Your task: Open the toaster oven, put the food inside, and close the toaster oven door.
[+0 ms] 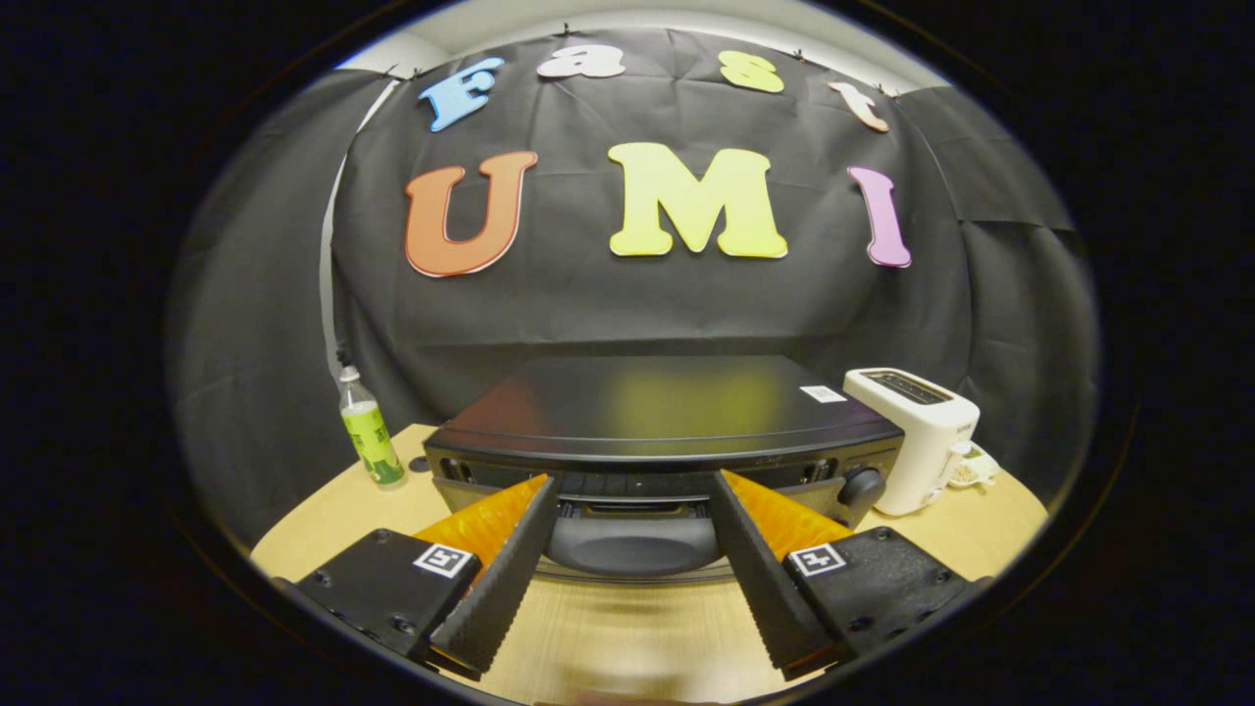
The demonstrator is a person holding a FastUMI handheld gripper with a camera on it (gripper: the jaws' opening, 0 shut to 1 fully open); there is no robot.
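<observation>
Wooden table (pixel 627 628), black cloth wall (pixel 637 304) behind, black toaster oven (pixel 667 422) ahead, tool (pixel 635 485) spread wide, holding nothing

Glossy black metal toaster oven (pixel 667 412). White plastic pop-up toaster (pixel 917 436). Clear plastic bottle (pixel 371 431), green label, white cap. Pale wood-grain tabletop (pixel 627 628). Gripper (pixel 635 485) fingers spread apart, ridged.

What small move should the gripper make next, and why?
Probably ease forward and a little down toward the door's handle. The gripper is open with nothing between its fingers, and the toaster oven sits just ahead on the table; its door looks shut or only slightly ajar, so opening it likely comes first.
</observation>
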